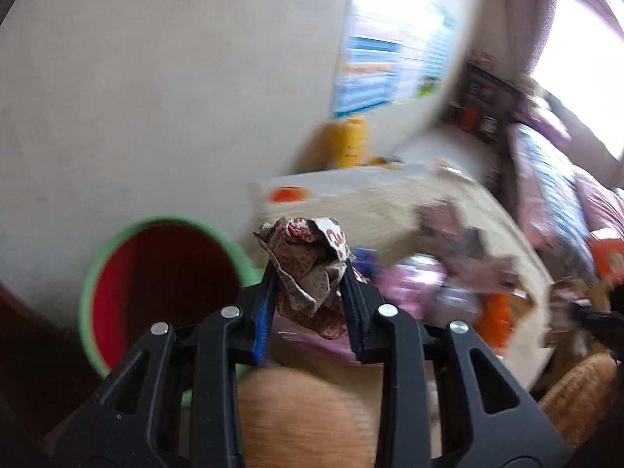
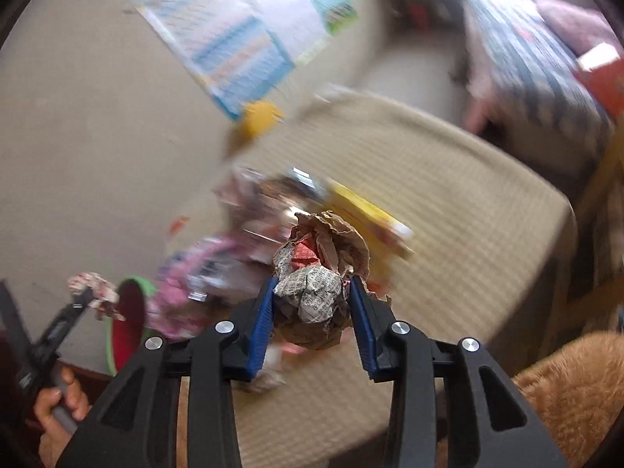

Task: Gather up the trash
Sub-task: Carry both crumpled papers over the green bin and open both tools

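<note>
My left gripper (image 1: 310, 269) angles downward and pinches a crumpled printed wrapper (image 1: 312, 269) just right of the bin (image 1: 163, 273), a red-lined tub with a green rim, its mouth open toward me. That wad has no clear long axis; it bulges up past the fingertips. My right gripper (image 2: 312, 292) also tilts down over the beige bed (image 2: 448, 214), well right of the bin, its blue pads clamped on a ball of newspaper and brown paper (image 2: 319, 284). More litter (image 2: 218, 269) lies between it and the bin, blurred.
</note>
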{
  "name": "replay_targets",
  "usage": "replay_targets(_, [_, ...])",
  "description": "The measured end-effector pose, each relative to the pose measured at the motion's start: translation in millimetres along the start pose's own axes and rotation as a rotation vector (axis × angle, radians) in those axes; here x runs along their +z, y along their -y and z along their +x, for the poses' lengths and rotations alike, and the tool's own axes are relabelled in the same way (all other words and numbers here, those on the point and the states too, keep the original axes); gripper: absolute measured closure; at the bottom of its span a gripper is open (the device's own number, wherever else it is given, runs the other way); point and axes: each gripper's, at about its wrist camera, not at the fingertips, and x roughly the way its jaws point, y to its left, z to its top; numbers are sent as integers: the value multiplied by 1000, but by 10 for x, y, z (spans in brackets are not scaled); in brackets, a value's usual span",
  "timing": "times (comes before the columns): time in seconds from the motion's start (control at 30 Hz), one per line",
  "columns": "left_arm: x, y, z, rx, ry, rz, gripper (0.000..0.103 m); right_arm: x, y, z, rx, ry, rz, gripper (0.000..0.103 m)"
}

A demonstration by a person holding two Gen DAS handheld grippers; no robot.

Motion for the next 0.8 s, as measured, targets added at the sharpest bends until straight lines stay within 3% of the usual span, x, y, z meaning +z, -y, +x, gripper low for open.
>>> replay_targets(0.13, [-45,-526,119,111,-24,-97,73,97,-738,335,139,-58,-109,67])
replay_targets(0.3, [-210,-958,248,180,-74,-189,73,31,-1722,889,326,-180,-220,67])
replay_targets(0.5, [-367,-1304,374,237,-117,-246,73,-84,-2545,1486,428,-274,-286,66])
replay_targets(0.67, [-478,-1534,415,274,-134,-306,71,-105,-2805,1842,472,-346,-300,58])
replay_targets(0.73, [-506,-1602,402,306,-132,-321,64,-147,-2895,1824,484,-353,-305,49])
replay_targets(0.8, [-500,-1630,408,330,-124,-333,48,-171,-2975,1818,486,-341,-307,39])
